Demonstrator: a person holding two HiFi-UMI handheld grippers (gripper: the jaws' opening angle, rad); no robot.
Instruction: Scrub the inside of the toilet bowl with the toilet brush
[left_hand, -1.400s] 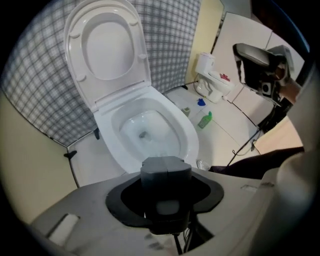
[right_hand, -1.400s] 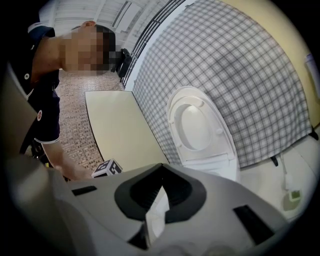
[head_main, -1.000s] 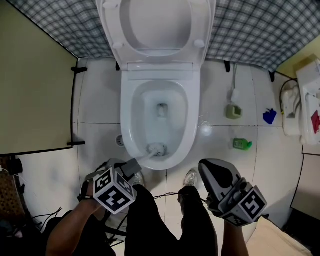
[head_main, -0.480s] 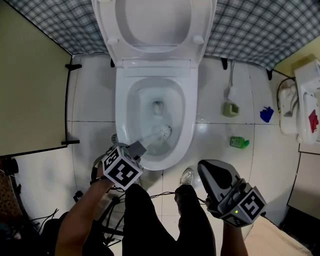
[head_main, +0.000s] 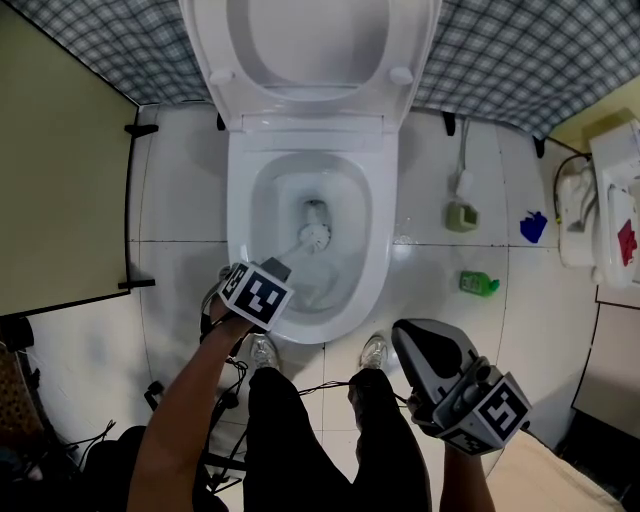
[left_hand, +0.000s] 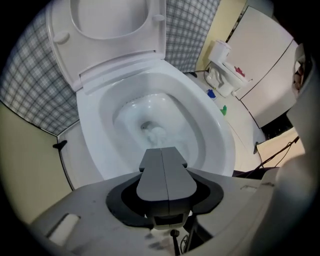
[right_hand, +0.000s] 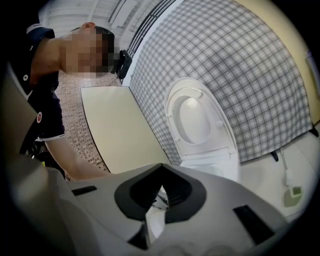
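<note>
In toilet bowl (head_main: 238, 262), by drain, we see toilet brush (head_main: 313, 237) head, just beyond left gripper (head_main: 276, 270), jaws clamped on its handle. Right gripper (head_main: 410, 340) near right, jaws together, empty.

The floor (head_main: 180, 200) is white tile with dark joints. The toilet (head_main: 237, 245) stands on it. To the toilet's right, well apart from one another, are a pale green holder (head_main: 461, 217), a green bottle (head_main: 480, 284) and a small blue object (head_main: 535, 230). The person's shoes (head_main: 379, 351) stand just before the bowl, and black cables (head_main: 228, 397) trail at the lower left.
</note>
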